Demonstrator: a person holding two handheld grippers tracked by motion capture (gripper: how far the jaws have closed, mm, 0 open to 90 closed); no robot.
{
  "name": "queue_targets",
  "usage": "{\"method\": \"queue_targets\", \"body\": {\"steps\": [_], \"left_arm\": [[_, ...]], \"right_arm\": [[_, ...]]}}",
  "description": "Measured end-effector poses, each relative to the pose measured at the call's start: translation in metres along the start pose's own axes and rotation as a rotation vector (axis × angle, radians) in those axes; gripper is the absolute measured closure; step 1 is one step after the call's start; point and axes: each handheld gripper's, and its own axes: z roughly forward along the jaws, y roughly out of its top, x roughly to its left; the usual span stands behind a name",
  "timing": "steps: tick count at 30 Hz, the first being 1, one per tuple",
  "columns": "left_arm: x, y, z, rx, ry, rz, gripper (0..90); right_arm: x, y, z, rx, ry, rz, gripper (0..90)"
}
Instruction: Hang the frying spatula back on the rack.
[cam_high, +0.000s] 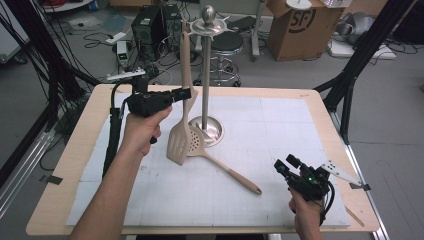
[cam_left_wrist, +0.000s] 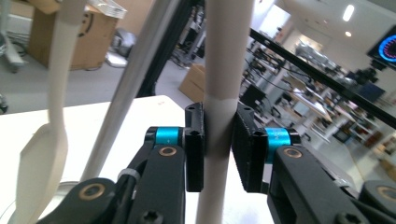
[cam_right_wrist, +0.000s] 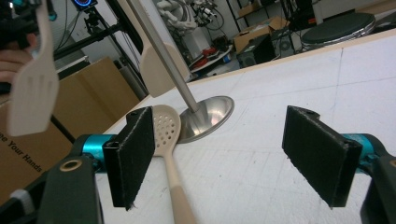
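Note:
My left gripper (cam_high: 186, 93) (cam_left_wrist: 218, 149) is shut on the handle of a beige slotted spatula (cam_high: 178, 142) (cam_left_wrist: 219, 70) and holds it upright beside the metal utensil stand (cam_high: 205, 75). The spatula's head (cam_right_wrist: 32, 93) hangs above the mat. A second beige spatula (cam_left_wrist: 42, 154) (cam_right_wrist: 156, 70) hangs close to the stand's pole. A beige slotted spoon (cam_high: 225, 170) (cam_right_wrist: 166, 130) lies on the mat with its bowl on the stand's round base. My right gripper (cam_high: 285, 162) (cam_right_wrist: 217, 158) stands open near the front right, and the spoon's handle runs by its left pad.
A white gridded mat (cam_high: 280, 125) covers the wooden table. Behind the table are a round stool (cam_high: 225, 45), a cardboard box (cam_high: 300, 25), black equipment (cam_high: 147, 25) and cables on the floor. Black frame legs (cam_high: 350, 85) stand at the right.

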Motion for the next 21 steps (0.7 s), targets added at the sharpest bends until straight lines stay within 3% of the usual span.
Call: {"method": "queue_targets", "body": {"steps": [1, 7, 13, 18, 21], "left_arm": [[0.002, -0.002, 0.0, -0.011, 0.003, -0.018, 73.6], [0.007, -0.006, 0.001, -0.012, 0.029, -0.027, 57.3], [0.01, -0.012, -0.005, -0.045, 0.083, 0.001, 42.7], [0.011, -0.019, -0.014, -0.095, 0.052, 0.024, 37.4], [0.011, -0.022, -0.017, -0.09, 0.057, 0.029, 35.7]], "right_arm": [[0.001, 0.0, 0.0, 0.0, -0.001, 0.002, 24.8], [-0.001, 0.0, 0.0, -0.001, 0.0, -0.002, 24.8], [0.001, 0.0, 0.001, 0.0, 0.003, -0.003, 24.8], [0.002, -0.001, 0.002, 0.004, 0.003, -0.003, 24.8], [0.002, -0.001, 0.004, 0.007, 0.007, -0.007, 24.8]]}}
